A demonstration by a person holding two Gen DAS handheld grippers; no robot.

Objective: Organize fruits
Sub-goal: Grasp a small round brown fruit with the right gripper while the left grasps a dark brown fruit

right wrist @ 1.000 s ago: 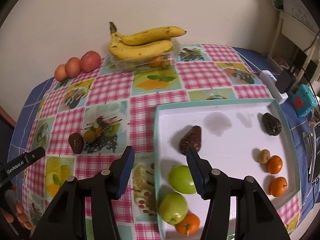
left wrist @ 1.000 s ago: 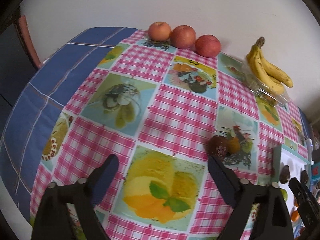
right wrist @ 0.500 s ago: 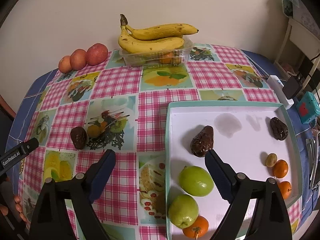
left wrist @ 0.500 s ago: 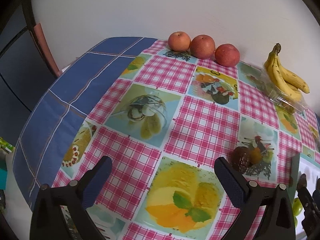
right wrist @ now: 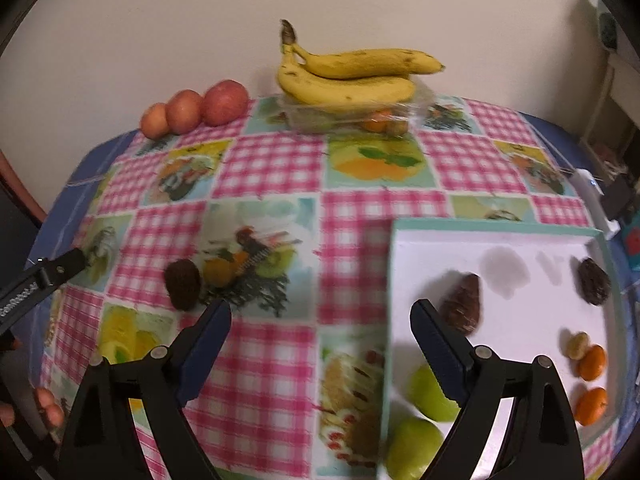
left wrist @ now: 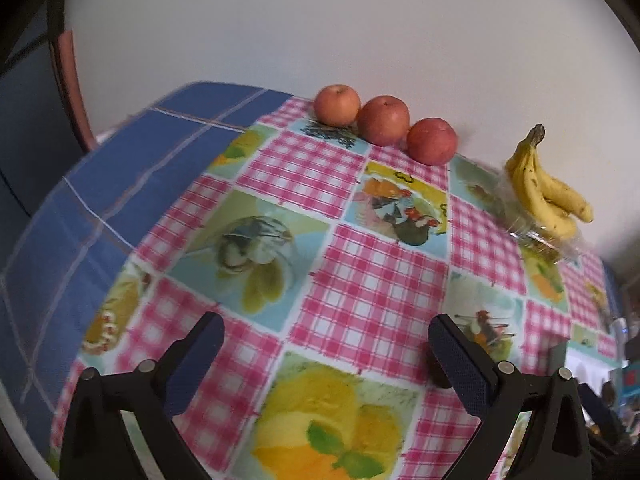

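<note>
A white tray with a teal rim [right wrist: 492, 225] lies at the right and holds two dark avocados [right wrist: 462, 305], two green apples [right wrist: 430, 394], small oranges [right wrist: 592, 362] and a small yellowish fruit. One dark avocado [right wrist: 183, 283] lies loose on the checked tablecloth. Three red apples [left wrist: 384, 120] stand in a row by the wall. A banana bunch [right wrist: 348, 76] rests on a clear box. My right gripper [right wrist: 320, 326] is open and empty above the cloth, between loose avocado and tray. My left gripper [left wrist: 326, 344] is open and empty; the loose avocado is mostly hidden behind its right finger.
The clear plastic box [right wrist: 352, 118] under the bananas holds small oranges. The blue cloth edge [left wrist: 120, 184] of the table is at the left. A white power strip [right wrist: 592, 196] and clutter lie beyond the tray at the right. A chair back [left wrist: 68, 92] stands at the far left.
Both grippers have drawn back and shifted left. The right gripper moved from over the tray's left part to over the cloth. The loose avocado slid behind the left gripper's right finger.
</note>
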